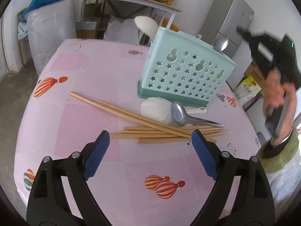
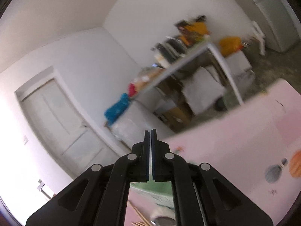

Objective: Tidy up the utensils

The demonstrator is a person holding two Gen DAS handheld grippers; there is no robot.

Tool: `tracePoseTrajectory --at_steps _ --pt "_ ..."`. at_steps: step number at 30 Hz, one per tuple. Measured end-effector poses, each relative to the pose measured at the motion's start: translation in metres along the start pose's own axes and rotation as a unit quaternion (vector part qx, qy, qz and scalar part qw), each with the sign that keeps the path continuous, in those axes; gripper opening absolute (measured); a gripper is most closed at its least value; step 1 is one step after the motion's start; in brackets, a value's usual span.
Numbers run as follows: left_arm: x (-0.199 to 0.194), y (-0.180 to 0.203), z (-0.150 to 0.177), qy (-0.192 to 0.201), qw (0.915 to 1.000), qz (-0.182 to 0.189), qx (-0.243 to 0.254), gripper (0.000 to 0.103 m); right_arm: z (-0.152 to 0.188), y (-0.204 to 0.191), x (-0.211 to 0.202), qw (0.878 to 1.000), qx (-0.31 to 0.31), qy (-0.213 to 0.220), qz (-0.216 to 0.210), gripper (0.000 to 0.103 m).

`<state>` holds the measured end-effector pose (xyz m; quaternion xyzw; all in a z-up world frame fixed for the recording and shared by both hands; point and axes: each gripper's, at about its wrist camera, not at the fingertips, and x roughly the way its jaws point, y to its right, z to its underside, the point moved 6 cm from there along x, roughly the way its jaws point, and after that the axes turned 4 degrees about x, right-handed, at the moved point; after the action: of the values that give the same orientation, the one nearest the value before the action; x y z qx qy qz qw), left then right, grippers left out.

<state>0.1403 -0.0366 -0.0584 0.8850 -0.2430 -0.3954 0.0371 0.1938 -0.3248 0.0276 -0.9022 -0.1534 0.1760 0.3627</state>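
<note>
The left gripper (image 1: 150, 137) hangs wide open and empty over the chopsticks (image 1: 160, 131) mid-frame on the pink table (image 1: 90, 71), just below the spoons (image 1: 180, 114) and the teal holder (image 1: 186, 71), while the right gripper (image 2: 150, 131), pressed shut and empty, faces the blurred room.

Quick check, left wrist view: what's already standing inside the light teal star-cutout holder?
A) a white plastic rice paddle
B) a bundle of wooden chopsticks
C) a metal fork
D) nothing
A: the head of a white plastic rice paddle sticks up behind the rim of the light teal star-cutout holder, while the wooden chopsticks, a metal spoon and a second white paddle lie on the pink tablecloth.
</note>
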Motion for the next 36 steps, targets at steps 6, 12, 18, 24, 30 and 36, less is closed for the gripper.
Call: tracePoseTrajectory --at_steps 6,12,18,24,30,36 --pt "-0.001 -0.005 -0.005 0.02 0.9993 -0.031 0.001 0.09 0.014 0.018 -0.032 0.996 -0.03 0.014 0.078 0.006" --pt "-0.003 -0.003 -0.01 0.02 0.9985 -0.047 0.019 0.094 0.007 0.011 -0.047 0.994 -0.048 0.023 0.098 0.006" --pt "-0.006 -0.003 -0.011 0.028 0.999 -0.036 0.001 0.094 -0.004 -0.022 -0.031 0.994 -0.076 -0.007 0.084 0.033" --pt "-0.006 -0.004 -0.012 0.031 0.9985 -0.045 -0.009 0.094 0.021 -0.052 0.03 0.977 -0.15 -0.106 0.109 0.05" --pt "-0.008 0.001 -0.011 0.041 0.9975 -0.055 0.016 0.094 0.034 -0.051 0.068 0.948 -0.21 -0.135 0.196 0.019" --pt "-0.005 0.006 -0.009 0.042 0.9971 -0.051 0.037 0.095 0.026 -0.041 0.066 0.962 -0.162 -0.127 0.179 0.004"
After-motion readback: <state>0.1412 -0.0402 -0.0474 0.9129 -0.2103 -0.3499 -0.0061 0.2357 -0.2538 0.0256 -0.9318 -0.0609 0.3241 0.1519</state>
